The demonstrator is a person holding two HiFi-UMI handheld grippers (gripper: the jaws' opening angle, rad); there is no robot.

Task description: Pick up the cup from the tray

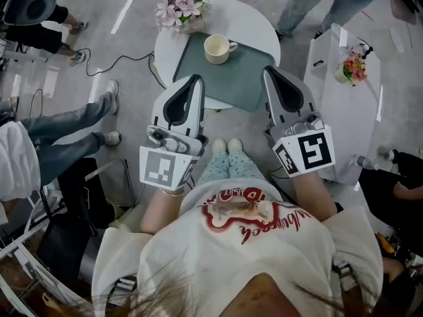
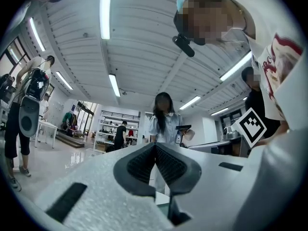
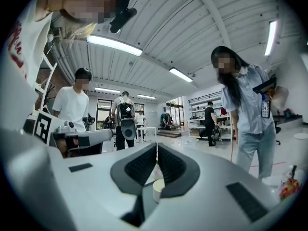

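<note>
1. The round white counter (image 1: 261,28) stands ahead of me, with flowers (image 1: 180,6) at its far-left edge.
2. A green tray (image 1: 198,71) lies on it.
3. I hold the left gripper (image 1: 195,79) and right gripper (image 1: 268,71) side by side at the tray's near side. Both sets of jaws are pressed together and empty.
4. The cream cup (image 1: 217,48) sits upright on the tray's far part, apart from both grippers.

Between the left gripper (image 1: 195,79), the right gripper (image 1: 268,71) and the cup (image 1: 218,48), the green tray (image 1: 244,84) lies bare, so the way is open. Pink flowers (image 1: 180,6) crowd the far left of the table (image 1: 261,25), near the cup. The cup's right side is free.
</note>
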